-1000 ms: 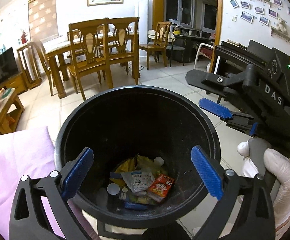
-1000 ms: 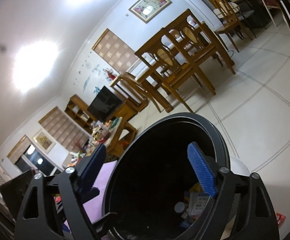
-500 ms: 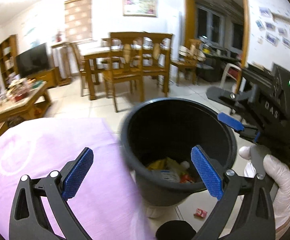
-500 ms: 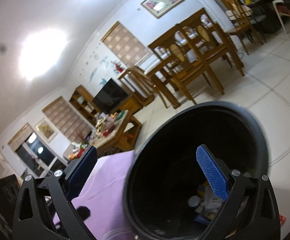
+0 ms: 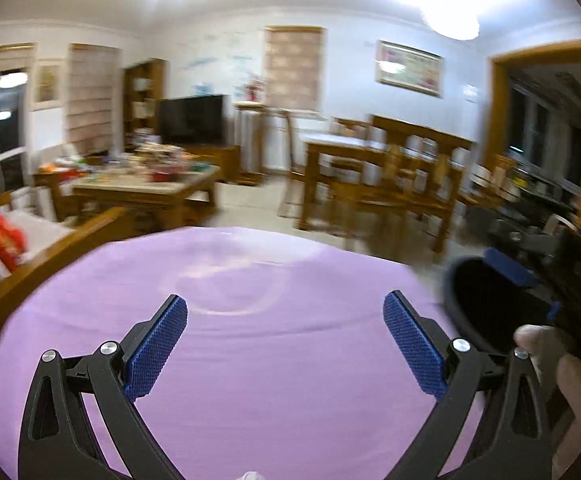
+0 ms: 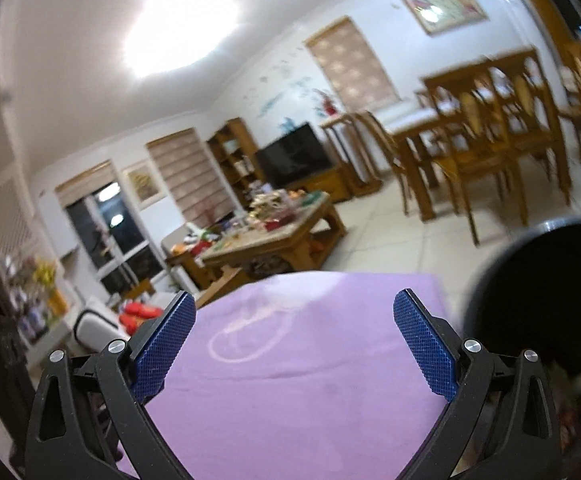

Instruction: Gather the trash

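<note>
My left gripper point(image 5: 286, 340) hangs open over a table under a purple cloth point(image 5: 258, 360), nothing between its blue pads. A small white scrap point(image 5: 250, 476) shows at the bottom edge of the left wrist view. The black trash bin point(image 5: 486, 308) stands right of the table; the right gripper point(image 5: 530, 280) and a gloved hand point(image 5: 570, 376) are beside it. In the right wrist view my right gripper point(image 6: 294, 344) is open and empty above the purple cloth point(image 6: 310, 380), with the trash bin point(image 6: 550, 300) at the right, some trash dimly seen inside.
A cluttered wooden coffee table point(image 5: 146, 188) and a TV point(image 5: 192, 118) lie beyond the purple table. A dining table with wooden chairs point(image 5: 390, 172) stands to the right on a tiled floor. A wooden-armed seat with a red item point(image 5: 0, 236) is at the left.
Both grippers swung left, away from the bin's mouth and over the purple cloth. The bin slid from the middle to the right edge of both views. The right jaws widened slightly.
</note>
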Available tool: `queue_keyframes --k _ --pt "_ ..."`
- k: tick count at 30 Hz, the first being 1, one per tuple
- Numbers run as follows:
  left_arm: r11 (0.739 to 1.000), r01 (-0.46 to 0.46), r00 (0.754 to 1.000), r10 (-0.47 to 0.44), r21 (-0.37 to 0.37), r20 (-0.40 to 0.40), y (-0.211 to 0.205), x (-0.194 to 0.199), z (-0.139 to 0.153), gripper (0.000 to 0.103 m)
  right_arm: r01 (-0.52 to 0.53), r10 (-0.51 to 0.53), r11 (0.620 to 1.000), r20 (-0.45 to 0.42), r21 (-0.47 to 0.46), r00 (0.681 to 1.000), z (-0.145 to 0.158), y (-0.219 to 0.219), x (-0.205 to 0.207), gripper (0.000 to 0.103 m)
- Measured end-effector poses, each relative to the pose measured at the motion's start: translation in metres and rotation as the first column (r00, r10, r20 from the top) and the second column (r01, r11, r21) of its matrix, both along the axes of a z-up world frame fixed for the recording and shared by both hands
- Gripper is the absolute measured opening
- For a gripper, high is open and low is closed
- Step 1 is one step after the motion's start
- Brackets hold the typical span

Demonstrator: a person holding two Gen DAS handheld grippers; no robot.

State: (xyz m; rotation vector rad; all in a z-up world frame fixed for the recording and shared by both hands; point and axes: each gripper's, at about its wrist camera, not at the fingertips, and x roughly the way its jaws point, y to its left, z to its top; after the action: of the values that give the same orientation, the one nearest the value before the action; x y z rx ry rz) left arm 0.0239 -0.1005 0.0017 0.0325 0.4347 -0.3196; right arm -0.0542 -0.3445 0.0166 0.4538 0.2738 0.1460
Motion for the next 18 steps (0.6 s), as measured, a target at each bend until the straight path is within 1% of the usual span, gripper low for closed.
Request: queue_keyframes --k 2,4,8,9,12,15,18 --pt "0.997 -0.075 0.997 0.076 -0.009 0.014 0.025 0.006 -0.001 0.098 -0.016 0.017 0.999 0.036 -0.042 0.999 0.003 0.029 0.008 0.098" --pt "0.991 -0.131 0.991 0.131 -0.022 0.018 0.045 0.012 0.0 0.098 -0.038 0.045 0.996 0.081 -0.081 0.996 0.006 0.061 0.018 0.098" --pt "0.969 -0.243 0.969 0.244 -0.039 0.045 0.082 0.019 -0.002 0.098 -0.057 0.079 0.988 0.154 -0.142 0.985 0.014 0.103 0.035 0.098" --pt "0.966 -0.257 0.965 0.258 -0.04 0.048 0.087 0.014 -0.004 0.098 -0.06 0.088 0.985 0.169 -0.161 0.982 0.014 0.113 0.039 0.098" --pt "0.955 -0.292 0.956 0.293 -0.05 0.026 0.099 0.021 -0.006 0.098 -0.074 0.114 0.976 0.19 -0.203 0.975 0.015 0.136 0.048 0.098" --pt "0.95 -0.306 0.952 0.306 -0.064 0.001 0.103 0.029 -0.008 0.098 -0.084 0.133 0.968 0.196 -0.238 0.972 0.013 0.146 0.052 0.098" --pt "0.945 -0.322 0.946 0.323 -0.051 0.017 0.101 0.023 -0.006 0.098 -0.078 0.132 0.962 0.197 -0.262 0.971 0.009 0.147 0.052 0.098"
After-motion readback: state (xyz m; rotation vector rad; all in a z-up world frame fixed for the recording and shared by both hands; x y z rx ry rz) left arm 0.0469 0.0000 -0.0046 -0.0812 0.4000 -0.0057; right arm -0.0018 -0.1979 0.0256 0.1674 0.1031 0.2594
